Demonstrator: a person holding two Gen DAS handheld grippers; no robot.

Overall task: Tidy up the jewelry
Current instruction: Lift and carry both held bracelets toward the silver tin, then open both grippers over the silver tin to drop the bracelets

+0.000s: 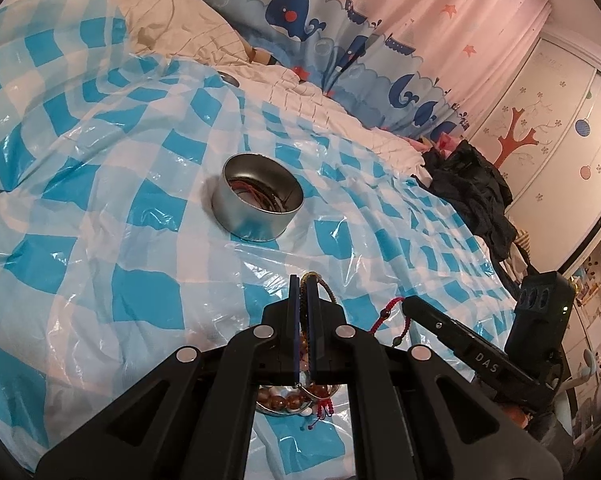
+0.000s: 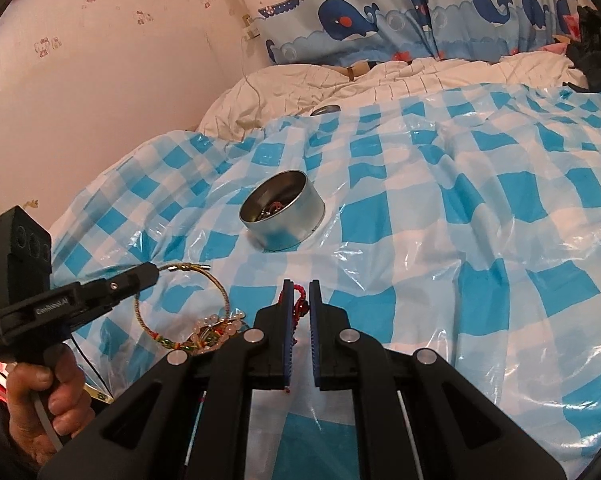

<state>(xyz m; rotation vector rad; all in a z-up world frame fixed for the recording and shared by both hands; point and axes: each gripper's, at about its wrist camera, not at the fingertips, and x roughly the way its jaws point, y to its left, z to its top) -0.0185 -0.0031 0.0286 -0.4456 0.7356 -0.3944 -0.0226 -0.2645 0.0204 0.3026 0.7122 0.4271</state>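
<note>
right claw [image 2: 299, 300] pinches red cord bracelet [image 2: 299, 304].

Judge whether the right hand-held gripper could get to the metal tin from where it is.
Probably yes: only bare checked sheet lies between the right hand-held gripper, shut on a red cord bracelet, and the open-topped metal tin.

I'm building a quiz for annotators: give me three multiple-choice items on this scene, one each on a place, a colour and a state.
1. Where does the round silver metal tin stand?
A. on the blue-and-white checked plastic sheet
B. on a wooden shelf
C. in a hand

2. What colour is the braided cord in the right gripper?
A. green
B. red
C. white

3. How is the left gripper?
A. wide open, empty
B. out of view
C. shut on the golden woven bangle

Answers: 1 A, the sheet surrounds its base; 2 B, red strands show between the pads; 3 C, the bangle hangs from its closed tips.
</note>
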